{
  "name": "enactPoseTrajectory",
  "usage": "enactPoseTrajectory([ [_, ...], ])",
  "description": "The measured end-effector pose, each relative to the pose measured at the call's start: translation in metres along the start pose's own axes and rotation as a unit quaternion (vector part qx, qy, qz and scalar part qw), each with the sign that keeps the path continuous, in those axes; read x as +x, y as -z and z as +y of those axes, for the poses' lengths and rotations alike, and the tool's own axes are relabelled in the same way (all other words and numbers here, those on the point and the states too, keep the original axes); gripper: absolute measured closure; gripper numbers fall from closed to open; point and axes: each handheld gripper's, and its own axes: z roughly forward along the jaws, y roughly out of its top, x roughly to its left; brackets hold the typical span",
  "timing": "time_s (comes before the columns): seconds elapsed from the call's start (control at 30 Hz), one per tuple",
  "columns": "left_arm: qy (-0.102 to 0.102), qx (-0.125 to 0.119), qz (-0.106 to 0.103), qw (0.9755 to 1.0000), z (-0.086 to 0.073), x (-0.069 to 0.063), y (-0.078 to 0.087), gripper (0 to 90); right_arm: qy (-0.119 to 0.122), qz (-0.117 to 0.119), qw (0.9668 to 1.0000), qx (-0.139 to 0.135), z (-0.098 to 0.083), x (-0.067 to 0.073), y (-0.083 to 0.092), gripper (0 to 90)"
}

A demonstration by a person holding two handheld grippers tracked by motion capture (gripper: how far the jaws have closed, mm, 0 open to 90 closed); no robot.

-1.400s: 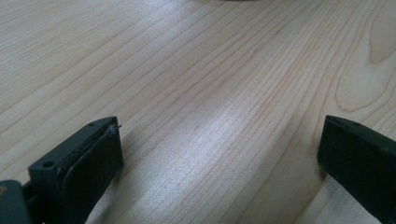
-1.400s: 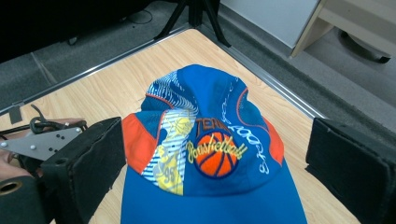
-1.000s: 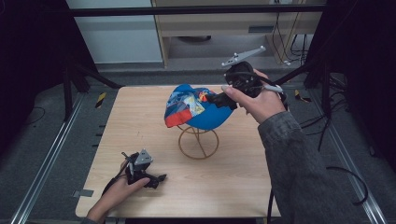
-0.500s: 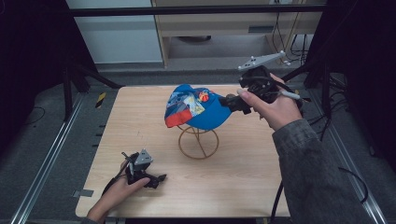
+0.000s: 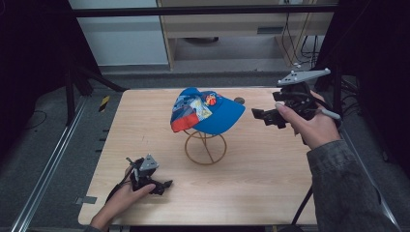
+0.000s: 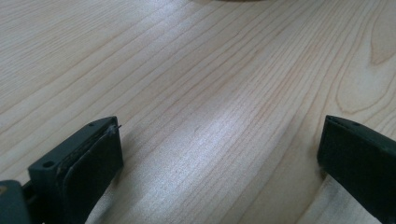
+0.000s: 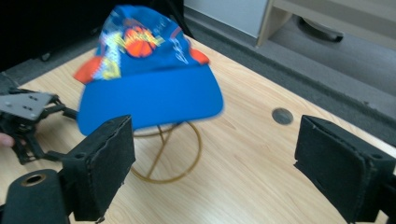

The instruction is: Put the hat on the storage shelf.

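A blue cap (image 5: 208,112) with a colourful patchwork front sits on a gold wire stand (image 5: 205,149) at the table's middle. In the right gripper view the cap (image 7: 149,74) faces me with its brim forward, above the stand (image 7: 166,156). My right gripper (image 5: 261,117) hovers to the right of the brim, a short gap away, open and holding nothing. Its jaws (image 7: 215,149) stand wide apart. My left gripper (image 5: 162,187) rests on the table near the front left, held by a hand. It is open (image 6: 219,154) over bare wood.
The wooden table (image 5: 270,193) has a small round grommet (image 5: 238,100) behind the cap's brim. Dark frame posts stand at both sides, with a cabinet beyond the far edge. In the right gripper view the left gripper (image 7: 28,116) lies beyond the stand.
My right gripper has drawn back to the right, away from the cap's brim where it was a second ago. The cap stays on the stand. The left gripper has not moved.
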Motion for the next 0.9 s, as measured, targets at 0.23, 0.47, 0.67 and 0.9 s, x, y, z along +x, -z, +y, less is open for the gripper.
enactPoseTrajectory([
  [0.23,0.0,-0.001,0.0,1.0,0.0,0.0,0.0,0.0,-0.003,-0.009,0.9998,-0.016,-0.021,-0.008,0.006,10.3],
  [0.47,0.0,-0.001,0.0,1.0,0.0,0.0,0.0,0.0,-0.009,-0.018,0.9997,-0.015,-0.052,-0.015,-0.001,9.8],
  [0.67,-0.001,0.0,-0.001,1.0,0.0,0.0,0.0,0.0,-0.011,-0.027,0.9996,-0.003,-0.077,-0.017,-0.013,11.7],
  [0.9,-0.001,0.001,0.0,1.0,0.0,0.0,0.0,0.0,-0.004,-0.032,0.9995,-0.004,-0.098,-0.016,-0.024,12.3],
])
